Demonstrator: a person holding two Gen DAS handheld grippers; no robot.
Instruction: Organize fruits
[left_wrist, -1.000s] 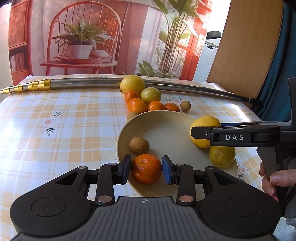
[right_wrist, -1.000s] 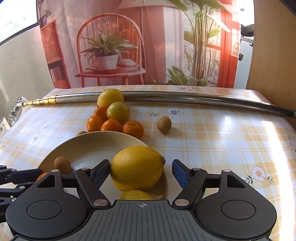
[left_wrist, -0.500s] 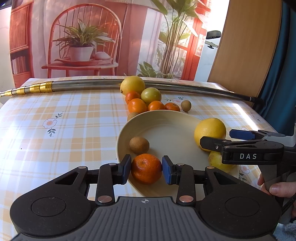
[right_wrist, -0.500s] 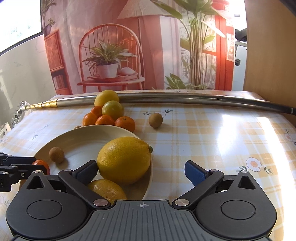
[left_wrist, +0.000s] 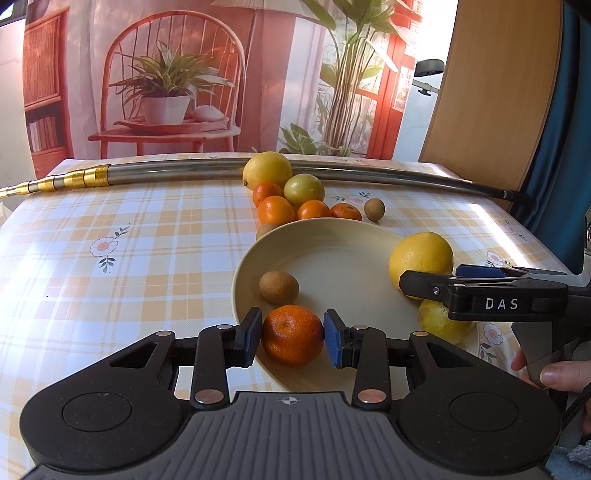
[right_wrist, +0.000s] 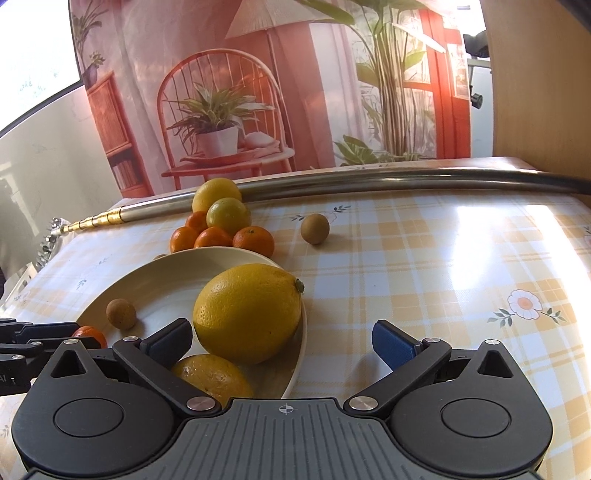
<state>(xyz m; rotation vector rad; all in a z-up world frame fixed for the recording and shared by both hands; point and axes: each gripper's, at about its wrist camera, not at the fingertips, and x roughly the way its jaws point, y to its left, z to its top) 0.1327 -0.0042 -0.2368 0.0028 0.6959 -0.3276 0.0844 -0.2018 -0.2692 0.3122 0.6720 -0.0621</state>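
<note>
A checked yellow cloth with small daisies covers the tabletop (left_wrist: 147, 236), and a printed backdrop (left_wrist: 166, 74) of a red chair and potted plant hangs behind it, with a wooden panel (left_wrist: 491, 92) off to the right. A long metal pole (left_wrist: 177, 173) with a gold end lies along the far edge. Against it sits a heap of loose fruit (left_wrist: 291, 195): a lemon, a greenish one and several mandarins, with one small brown fruit just to the right of them. Nearer, a cream plate (left_wrist: 332, 251) holds a brown fruit (left_wrist: 278, 287), a mandarin (left_wrist: 292, 335) at its near rim, and two lemons (right_wrist: 248, 312) on its right side. The left tool (left_wrist: 292, 336) is held low and level, its blue pads clamped on the mandarin. The right tool (right_wrist: 282, 341) hovers over the plate's right rim, spread wide apart, the left finger beside the bigger lemon, gripping nothing; a hand (left_wrist: 554, 376) holds its trigger.
</note>
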